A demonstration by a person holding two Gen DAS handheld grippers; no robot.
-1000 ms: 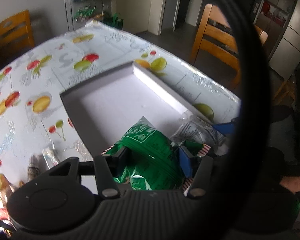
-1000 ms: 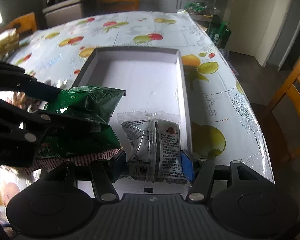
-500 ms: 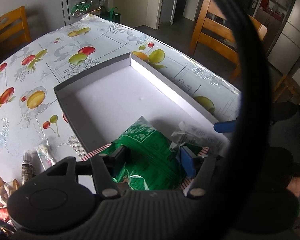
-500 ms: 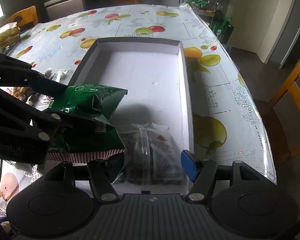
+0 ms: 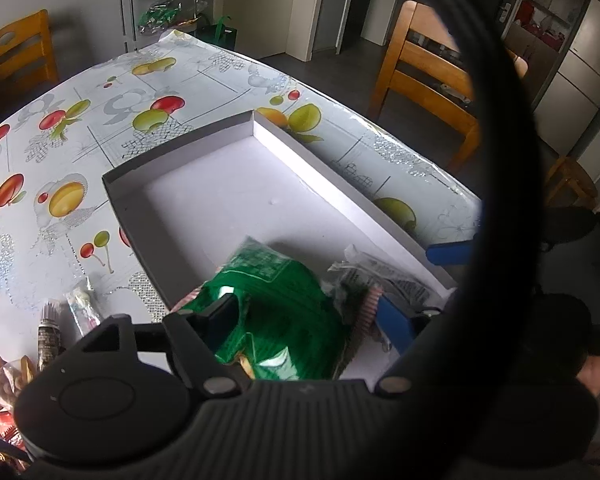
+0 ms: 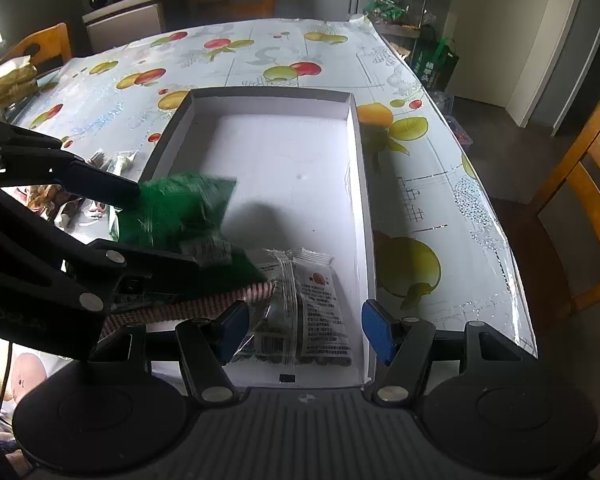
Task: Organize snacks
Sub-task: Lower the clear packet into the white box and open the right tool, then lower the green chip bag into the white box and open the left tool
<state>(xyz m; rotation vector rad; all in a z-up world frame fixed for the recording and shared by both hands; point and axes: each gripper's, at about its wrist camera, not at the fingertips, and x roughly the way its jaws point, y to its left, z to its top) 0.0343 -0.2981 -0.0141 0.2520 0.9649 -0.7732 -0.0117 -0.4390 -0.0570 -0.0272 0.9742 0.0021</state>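
Left gripper opening around green snack bag, lying at near end of shallow white box. Right gripper spread, not pinching, clear snack packet flat on box floor between pads, beside green bag.

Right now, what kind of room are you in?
Probably a home dining room or kitchen. There is a table with a fruit-print tablecloth, wooden chairs around it, and a fridge in the next space.

Both wrist views look steeply down, close over the near end of the white tray, from opposite sides.
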